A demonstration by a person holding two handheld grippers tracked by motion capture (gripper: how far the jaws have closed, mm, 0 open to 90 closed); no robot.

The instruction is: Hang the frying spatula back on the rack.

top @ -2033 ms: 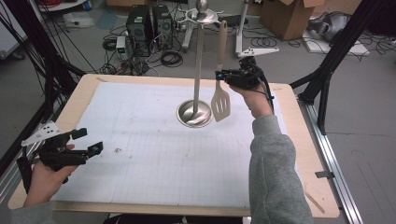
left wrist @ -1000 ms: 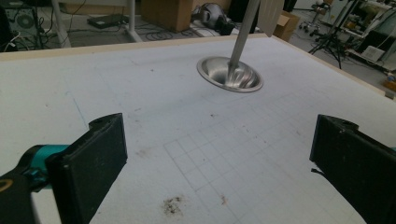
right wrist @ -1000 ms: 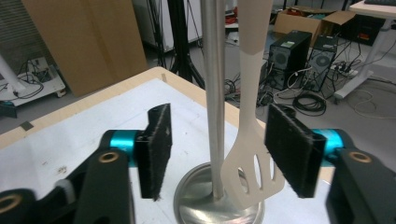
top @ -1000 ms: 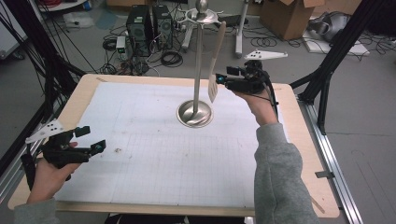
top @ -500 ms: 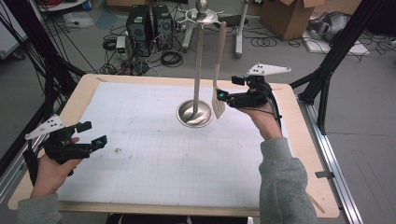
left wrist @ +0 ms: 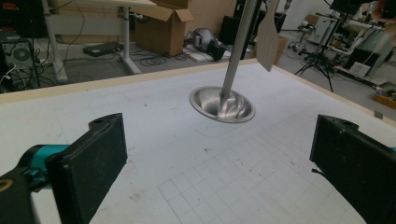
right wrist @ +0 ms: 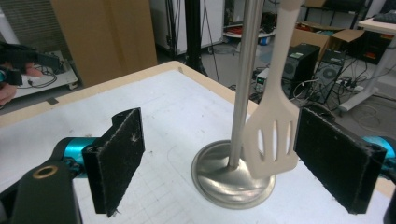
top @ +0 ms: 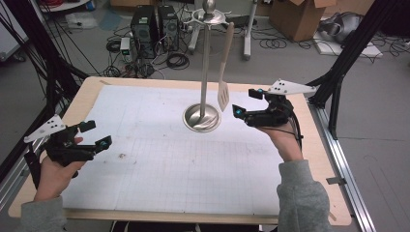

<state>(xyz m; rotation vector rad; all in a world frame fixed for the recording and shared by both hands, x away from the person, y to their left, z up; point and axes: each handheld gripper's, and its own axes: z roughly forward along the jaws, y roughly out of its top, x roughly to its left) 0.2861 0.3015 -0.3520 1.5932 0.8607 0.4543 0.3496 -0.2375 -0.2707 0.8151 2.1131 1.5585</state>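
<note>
A steel utensil stand rises from its round base at the middle back of the table. A pale slotted spatula hangs from the stand's top ring, blade down, just right of the pole. My right gripper sits a short way right of the blade. Its jaws have just been opening and now stand open, with nothing pressed between them. In the right gripper view the spatula hangs free ahead of the right gripper, beside the pole. My left gripper rests open and empty at the table's left edge, facing the stand.
A white gridded mat covers the wooden tabletop. Beyond the far edge, computer towers, cables and cardboard boxes sit on the floor. Black frame legs flank the table.
The right gripper let go of the spatula and drew back to the right and toward me. The spatula now hangs on the stand. The left gripper barely moved.
</note>
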